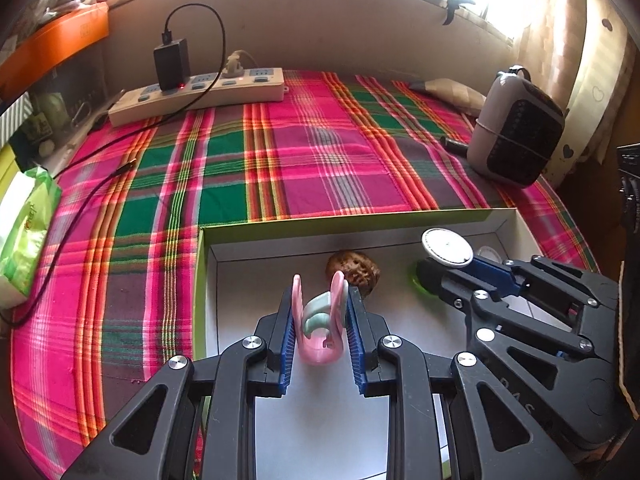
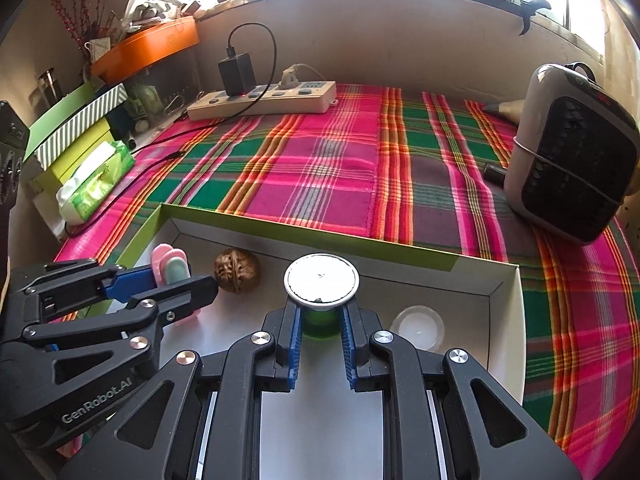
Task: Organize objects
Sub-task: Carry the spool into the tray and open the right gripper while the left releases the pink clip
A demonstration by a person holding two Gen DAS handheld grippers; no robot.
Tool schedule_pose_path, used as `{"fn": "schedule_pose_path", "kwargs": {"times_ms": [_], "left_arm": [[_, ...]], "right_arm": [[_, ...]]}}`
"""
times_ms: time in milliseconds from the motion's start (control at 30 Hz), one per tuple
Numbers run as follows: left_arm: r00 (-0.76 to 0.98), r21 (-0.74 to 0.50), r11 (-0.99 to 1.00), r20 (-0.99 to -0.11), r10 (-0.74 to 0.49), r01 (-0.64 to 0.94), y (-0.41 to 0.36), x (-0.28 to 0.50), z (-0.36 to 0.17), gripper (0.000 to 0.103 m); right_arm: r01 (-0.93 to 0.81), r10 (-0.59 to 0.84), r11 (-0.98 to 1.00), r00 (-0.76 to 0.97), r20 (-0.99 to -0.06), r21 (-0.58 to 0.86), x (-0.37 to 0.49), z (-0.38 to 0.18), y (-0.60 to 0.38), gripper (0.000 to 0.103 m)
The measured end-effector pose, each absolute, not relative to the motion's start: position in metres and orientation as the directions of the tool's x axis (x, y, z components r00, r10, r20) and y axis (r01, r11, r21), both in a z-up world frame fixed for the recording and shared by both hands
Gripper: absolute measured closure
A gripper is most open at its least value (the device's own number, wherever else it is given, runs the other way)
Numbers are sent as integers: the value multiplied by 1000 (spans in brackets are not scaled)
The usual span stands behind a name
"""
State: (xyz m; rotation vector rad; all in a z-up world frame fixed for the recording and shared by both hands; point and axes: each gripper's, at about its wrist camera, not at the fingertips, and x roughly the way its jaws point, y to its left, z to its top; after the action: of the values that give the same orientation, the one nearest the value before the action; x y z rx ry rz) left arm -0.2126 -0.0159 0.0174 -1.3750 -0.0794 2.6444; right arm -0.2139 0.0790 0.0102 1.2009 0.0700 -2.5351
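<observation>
Each black hand-held gripper (image 1: 320, 316) has blue ribbed pads (silver screws).

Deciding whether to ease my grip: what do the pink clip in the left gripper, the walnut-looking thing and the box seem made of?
Pink clip: looks like glossy moulded plastic, smooth with highlights, a mint-green inner piece.
Walnut: brown, wrinkled, matte shell; seemingly a real nut, hard.
Box: likely cardboard, thin folded walls, matte white inside, green outside.
</observation>
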Motion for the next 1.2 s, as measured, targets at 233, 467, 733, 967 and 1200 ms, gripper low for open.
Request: {"fn": "schedule_pose_path", "kwargs": {"times_ms": [233, 467, 733, 967, 1200], "left_arm": [[-565, -114, -987, -810, 156, -110, -16, -215, 16, 81], [-565, -108, -989, -812, 148, -103, -16, -216, 16, 81], [-560, -108, -990, -816, 143, -95, -19, -218, 14, 76], [-559, -107, -990, -817, 139, -91, -18, -218, 14, 76], [-560, -107, -991, -817, 137, -87, -19, -216, 15, 75]], "right_arm": [[317, -273, -944, -585, -764, 94, -214, 10, 79, 85], [318, -279, -943, -583, -763, 102, -215, 10, 80, 85], [314, -273, -944, -583, -766, 98, -216, 9, 80, 72], [310, -269, -946, -586, -764, 96, -216, 10, 82, 71], [308, -268, -947, -592, -760, 93, -214, 12, 82, 63]]}}
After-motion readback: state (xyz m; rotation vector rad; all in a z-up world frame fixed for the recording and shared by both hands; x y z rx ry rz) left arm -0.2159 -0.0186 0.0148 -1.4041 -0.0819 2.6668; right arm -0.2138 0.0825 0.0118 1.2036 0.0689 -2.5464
